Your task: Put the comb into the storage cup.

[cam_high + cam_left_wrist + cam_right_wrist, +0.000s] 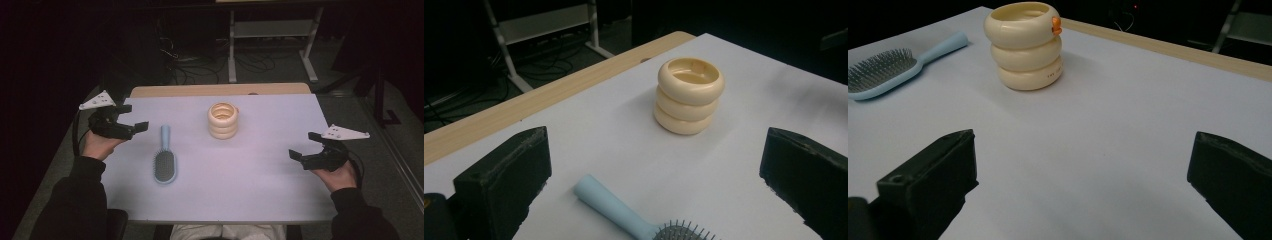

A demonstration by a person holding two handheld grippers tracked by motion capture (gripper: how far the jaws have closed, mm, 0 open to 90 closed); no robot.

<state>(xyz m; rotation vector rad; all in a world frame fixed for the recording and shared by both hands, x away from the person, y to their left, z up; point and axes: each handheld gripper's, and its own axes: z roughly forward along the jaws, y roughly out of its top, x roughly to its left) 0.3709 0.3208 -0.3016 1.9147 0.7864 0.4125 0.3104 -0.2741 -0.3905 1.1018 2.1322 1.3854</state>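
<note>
Nearest you, both pairs of tongs hang over the side edges of the surface, holding nothing. Your left tongs stand with jaws wide apart, just off the handle end of the hairbrush. Your right tongs are likewise spread, well apart from the brush, on the far side of the surface from it.

The hairbrush lies flat, pale blue, bristles up, its handle aimed away from you toward the back edge. In the left gripper view the handle sits low between the two black jaws, the bristle head cut off by the bottom of the frame. The brush touches neither pair of tongs.

Beyond the brush and off to its right stands a cream container, shaped like three stacked rings, upright and open at the top. In the right gripper view it carries a small orange tab at its rim and a line of tiny dark lettering on the lowest ring, too small to read. No other writing shows.

Open room: bare pale surface lies between brush and right tongs, and in front of the container. The brush is near the left edge. Behind the container a wooden strip marks the back edge.
</note>
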